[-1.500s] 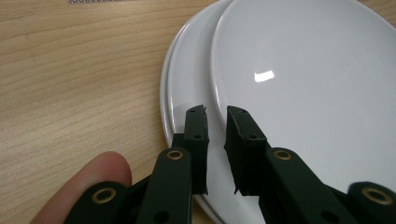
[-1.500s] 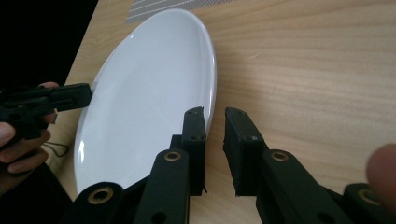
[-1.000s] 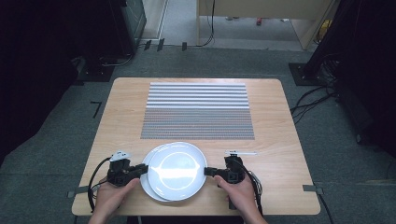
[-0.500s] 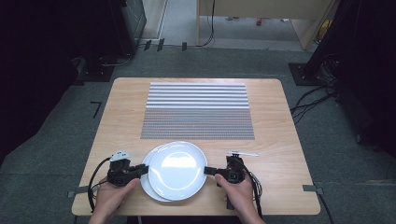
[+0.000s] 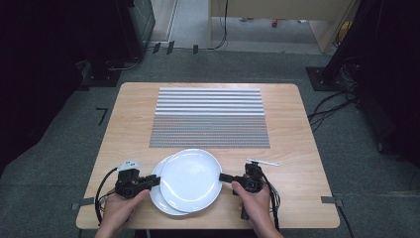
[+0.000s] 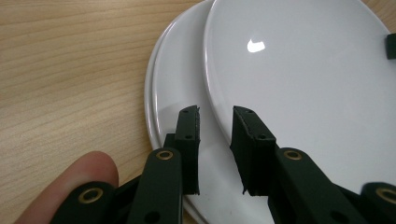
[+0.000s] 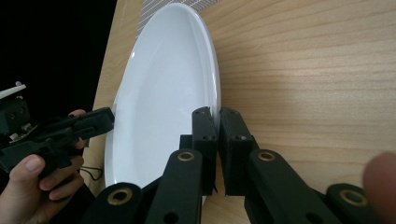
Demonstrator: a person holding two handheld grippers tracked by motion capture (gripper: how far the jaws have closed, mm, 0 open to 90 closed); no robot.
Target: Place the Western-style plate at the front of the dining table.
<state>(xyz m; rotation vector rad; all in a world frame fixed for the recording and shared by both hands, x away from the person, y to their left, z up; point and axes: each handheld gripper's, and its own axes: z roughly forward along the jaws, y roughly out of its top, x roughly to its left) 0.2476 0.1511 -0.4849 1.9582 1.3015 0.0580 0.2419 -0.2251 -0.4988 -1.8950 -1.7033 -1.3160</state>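
- Plates: two white ones overlap at the near edge of the wooden table (image 5: 124, 109), between the two grippers.
- Left gripper (image 5: 148, 182) sits at the left rim of the stack; its jaws have just been opening and stand a little apart, the edge of the upper plate (image 5: 190, 178) between them, pads not pressing.
- Lower plate (image 5: 157, 198) lies flat beneath, peeking out to the left and front; both dishes hold nothing.
- Right gripper (image 5: 224, 177) is clamped on the upper plate's right rim, jaws nearly together.
- Striped placemat (image 5: 209, 117) lies behind the plates, just clear of them.
- Small white stick (image 5: 262, 161) rests right of the plates, just beyond the right gripper.
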